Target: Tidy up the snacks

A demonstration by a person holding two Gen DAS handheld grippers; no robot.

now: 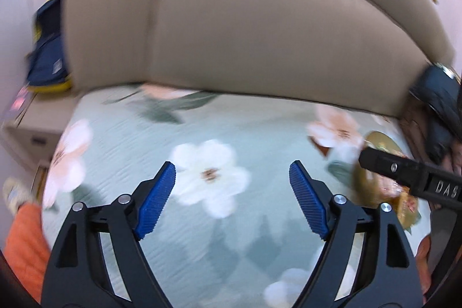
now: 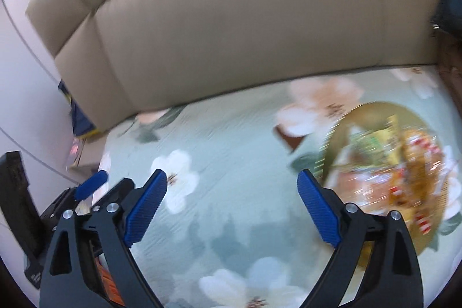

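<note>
Two blurred views share a beige padded headboard [image 1: 245, 19] above a pale green bedspread [image 1: 202, 129] printed with white and pink flowers. Only the right wrist view shows the gold basket [image 2: 332, 140] whole, heaped with shiny orange, red and green snack packets [image 2: 404, 178] on the spread's right side; the left view catches just its edge. Left gripper [image 1: 232, 199] and right gripper [image 2: 232, 205] both gape, nothing between their blue pads.

Left hand-held gripper [image 1: 232, 173] black-framed, ribbed blue pads, silver screws, right hand-held gripper [image 2: 232, 182] alike
</note>
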